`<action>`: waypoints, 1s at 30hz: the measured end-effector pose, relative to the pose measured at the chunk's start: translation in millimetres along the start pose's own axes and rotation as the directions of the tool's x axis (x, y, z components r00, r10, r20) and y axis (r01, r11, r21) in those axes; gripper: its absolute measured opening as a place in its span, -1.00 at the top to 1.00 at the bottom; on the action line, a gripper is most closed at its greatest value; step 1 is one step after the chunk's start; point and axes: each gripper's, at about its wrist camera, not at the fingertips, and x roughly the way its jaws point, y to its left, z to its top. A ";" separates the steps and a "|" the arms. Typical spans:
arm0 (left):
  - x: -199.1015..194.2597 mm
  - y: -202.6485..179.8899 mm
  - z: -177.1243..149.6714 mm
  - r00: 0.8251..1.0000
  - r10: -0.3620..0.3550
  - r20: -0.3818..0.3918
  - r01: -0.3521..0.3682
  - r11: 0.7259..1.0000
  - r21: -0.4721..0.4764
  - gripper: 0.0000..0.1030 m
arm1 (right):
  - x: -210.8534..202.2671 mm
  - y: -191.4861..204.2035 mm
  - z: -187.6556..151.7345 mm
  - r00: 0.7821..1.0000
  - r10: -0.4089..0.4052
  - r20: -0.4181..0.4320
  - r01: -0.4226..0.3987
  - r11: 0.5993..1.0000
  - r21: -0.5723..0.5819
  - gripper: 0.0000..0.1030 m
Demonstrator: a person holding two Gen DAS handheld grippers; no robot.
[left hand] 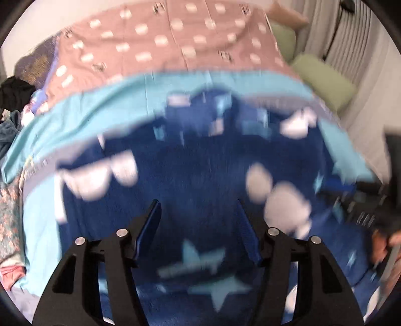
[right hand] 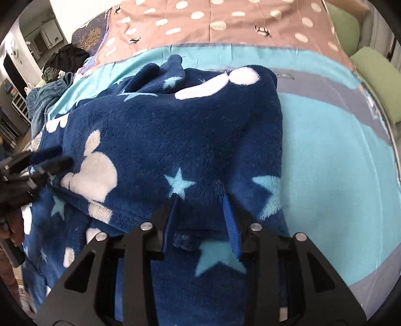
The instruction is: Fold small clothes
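Observation:
A dark blue fleece garment (right hand: pixel 175 130) with white mouse shapes and light blue stars lies bunched on a turquoise blanket (right hand: pixel 325 155) on the bed. In the left wrist view the garment (left hand: pixel 200 170) is blurred by motion. My left gripper (left hand: pixel 199 208) is open just above the fleece, holding nothing. It also shows at the left edge of the right wrist view (right hand: pixel 54 156), its fingers by the garment's left edge. My right gripper (right hand: pixel 200 200) is open, with its fingertips over a folded-over flap of the fleece near the front edge.
A pink sheet (right hand: pixel 225 22) with white dots covers the far part of the bed. Green cushions (right hand: pixel 378 82) lie along the right side. A heap of other clothes (right hand: pixel 47 97) sits at the far left. A hand (left hand: pixel 383 243) shows at the right edge of the left wrist view.

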 end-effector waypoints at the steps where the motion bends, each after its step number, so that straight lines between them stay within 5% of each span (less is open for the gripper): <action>1: -2.6 0.3 10.6 1.000 0.013 0.028 -0.012 1.000 -0.008 -0.19 | 0.9 0.1 -1.9 1.000 0.002 0.005 -0.002 1.000 0.001 0.28; 7: 50.8 -15.6 73.4 0.999 -0.010 -0.050 0.007 0.998 -0.064 -0.20 | -1.9 4.5 -13.2 0.999 -0.021 0.049 0.023 0.999 -0.025 0.28; 12: 104.4 -37.7 84.3 0.985 0.090 -0.150 -0.093 0.996 -0.013 -0.20 | -2.3 0.6 -14.6 0.999 0.008 0.049 -0.007 1.000 -0.019 0.28; 13: 108.4 -37.4 85.1 0.979 0.133 -0.153 -0.134 0.991 0.005 -0.08 | -2.5 0.1 -15.2 0.999 0.012 0.052 -0.011 1.000 -0.021 0.28; 14: 108.7 -31.7 83.3 0.973 0.178 -0.148 -0.179 0.984 0.003 0.37 | -2.5 0.1 -15.2 0.998 0.015 0.055 -0.014 1.000 -0.022 0.28; 15: 108.1 -22.1 81.1 0.968 0.196 -0.157 -0.200 0.980 -0.013 0.44 | -3.0 -0.5 -16.1 0.998 0.018 0.059 -0.017 1.000 -0.022 0.28; 18: 83.2 28.0 62.7 0.990 0.095 -0.105 -0.114 0.975 -0.193 0.45 | -3.5 -0.7 -18.7 0.997 0.020 0.070 -0.018 1.000 -0.021 0.28; 23: 65.5 90.8 27.5 0.997 0.016 -0.077 -0.044 0.927 -0.373 0.72 | -5.6 2.1 -15.0 0.998 0.006 0.058 -0.006 1.000 -0.006 0.27; 27: 61.7 101.4 24.6 0.995 -0.091 -0.045 0.063 0.903 -0.425 0.66 | -26.0 3.0 13.6 0.991 0.099 0.088 -0.105 0.992 0.064 0.13; 29: 58.6 102.4 33.0 0.988 -0.157 -0.007 0.135 0.865 -0.483 0.04 | -39.6 6.7 37.1 0.986 0.090 0.143 -0.101 0.992 0.071 0.03; 30: 58.1 100.6 36.0 0.984 -0.176 0.014 0.159 0.849 -0.503 -0.10 | -41.7 8.5 49.7 0.984 0.085 0.158 -0.098 0.992 0.074 -0.13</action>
